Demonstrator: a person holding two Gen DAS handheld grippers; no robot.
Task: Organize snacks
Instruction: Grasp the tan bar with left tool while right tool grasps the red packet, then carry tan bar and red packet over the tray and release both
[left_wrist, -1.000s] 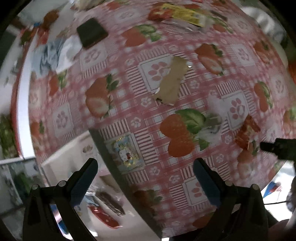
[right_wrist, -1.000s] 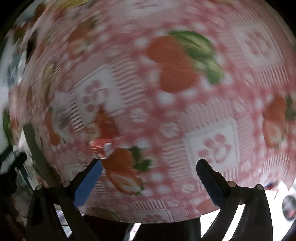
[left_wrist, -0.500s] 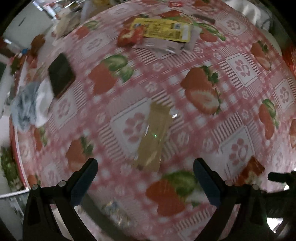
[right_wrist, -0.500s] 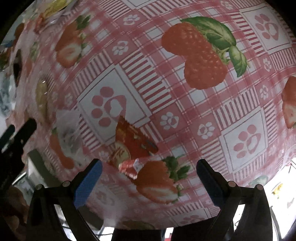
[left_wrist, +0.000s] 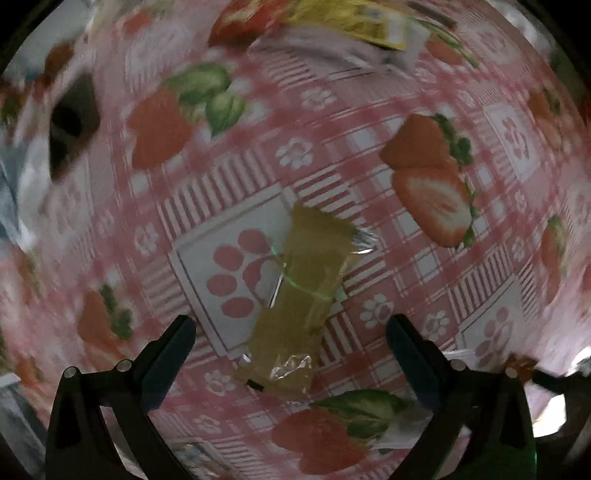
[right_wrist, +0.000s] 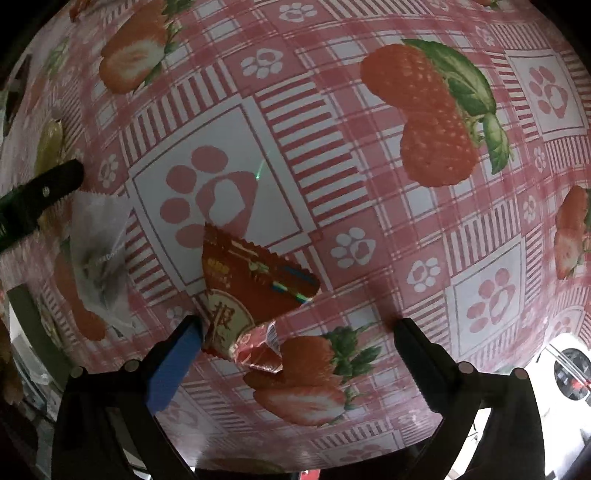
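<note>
Only our left wrist view shows the tan snack bar (left_wrist: 301, 295) head-on: a long, flat bar in a clear crinkled wrapper, lying tilted on the strawberry-print tablecloth (left_wrist: 332, 155) across a corner of a white paw-print square. It sits between and just ahead of the fingers of our left gripper (left_wrist: 291, 338), whose jaws stand wide apart and hold nothing. At the far edge of that view, blurred, lie a yellow packet (left_wrist: 354, 18), a red packet (left_wrist: 247, 18) beside it, and a dark flat object (left_wrist: 72, 122) to the left.

Only our right wrist view shows the red snack packet (right_wrist: 251, 291): glossy foil with zigzag-cut edges, a round cream emblem and gold print, its near end crumpled and partly raised off the cloth. Our right gripper (right_wrist: 299, 338) is spread wide around it and grasps nothing; the blue pad of its left finger (right_wrist: 177, 358) appears to touch the packet's edge. To the left lies a white translucent wrapper (right_wrist: 101, 254), and past it the black tip of our left gripper (right_wrist: 40, 195) reaches in over the yellowish bar (right_wrist: 50, 144).

The cloth is smooth and shiny, printed in pink checks.
</note>
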